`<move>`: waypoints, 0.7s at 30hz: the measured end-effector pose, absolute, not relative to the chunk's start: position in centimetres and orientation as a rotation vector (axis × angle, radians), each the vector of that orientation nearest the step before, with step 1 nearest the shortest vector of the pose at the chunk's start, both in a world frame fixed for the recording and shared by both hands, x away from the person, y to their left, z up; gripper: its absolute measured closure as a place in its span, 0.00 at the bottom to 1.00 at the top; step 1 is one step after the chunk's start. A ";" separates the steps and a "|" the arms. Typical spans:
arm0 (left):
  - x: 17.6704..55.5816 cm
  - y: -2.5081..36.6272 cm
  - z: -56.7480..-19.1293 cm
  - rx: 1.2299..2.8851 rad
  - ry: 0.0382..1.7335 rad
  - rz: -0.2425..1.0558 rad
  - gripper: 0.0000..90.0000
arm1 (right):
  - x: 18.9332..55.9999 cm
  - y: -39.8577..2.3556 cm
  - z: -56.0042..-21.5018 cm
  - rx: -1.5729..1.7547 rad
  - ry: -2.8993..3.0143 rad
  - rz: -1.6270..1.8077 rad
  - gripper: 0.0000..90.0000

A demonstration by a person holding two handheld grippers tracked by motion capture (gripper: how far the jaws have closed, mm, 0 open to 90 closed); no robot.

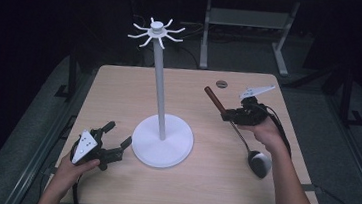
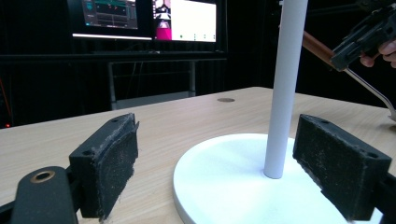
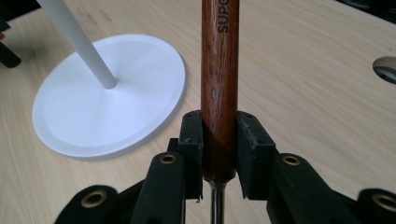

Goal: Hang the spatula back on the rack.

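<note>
A white stand (image 1: 160,85) rises from a round base (image 1: 162,141) at the table's middle, with several curved hooks (image 1: 156,32) at its top. My right gripper (image 1: 229,114) is shut on the brown wooden handle (image 3: 219,84) of a metal ladle. The handle (image 1: 214,98) points up and to the left, and the steel bowl (image 1: 259,164) hangs low near the table by my right forearm. My left gripper (image 1: 118,137) rests open at the table's front left, its jaws on either side of the base's edge (image 2: 210,177), with nothing held between the pads (image 2: 116,163).
The wooden table (image 1: 119,91) has a round cable hole (image 1: 221,84) at its far right. Monitors (image 2: 144,18) glow beyond the table's far edge. A metal desk frame (image 1: 246,33) stands on the floor behind.
</note>
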State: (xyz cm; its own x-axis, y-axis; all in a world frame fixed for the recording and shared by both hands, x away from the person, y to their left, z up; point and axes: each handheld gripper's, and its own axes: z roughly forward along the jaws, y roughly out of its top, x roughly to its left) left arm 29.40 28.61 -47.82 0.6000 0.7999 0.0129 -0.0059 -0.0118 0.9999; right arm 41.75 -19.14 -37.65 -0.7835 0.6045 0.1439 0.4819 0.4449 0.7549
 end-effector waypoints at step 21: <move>29.4 28.5 -47.8 1.456 0.711 0.737 0.15 | 40.1 -21.1 -34.9 0.899 2.388 1.544 0.81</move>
State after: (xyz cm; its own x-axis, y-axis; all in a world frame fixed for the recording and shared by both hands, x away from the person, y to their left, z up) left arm 29.36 28.48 -47.83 0.6004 0.7995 0.0185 -0.0108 -0.0150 0.9998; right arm 40.09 -21.12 -34.95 -0.8065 0.5622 0.1831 0.3977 0.2866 0.8716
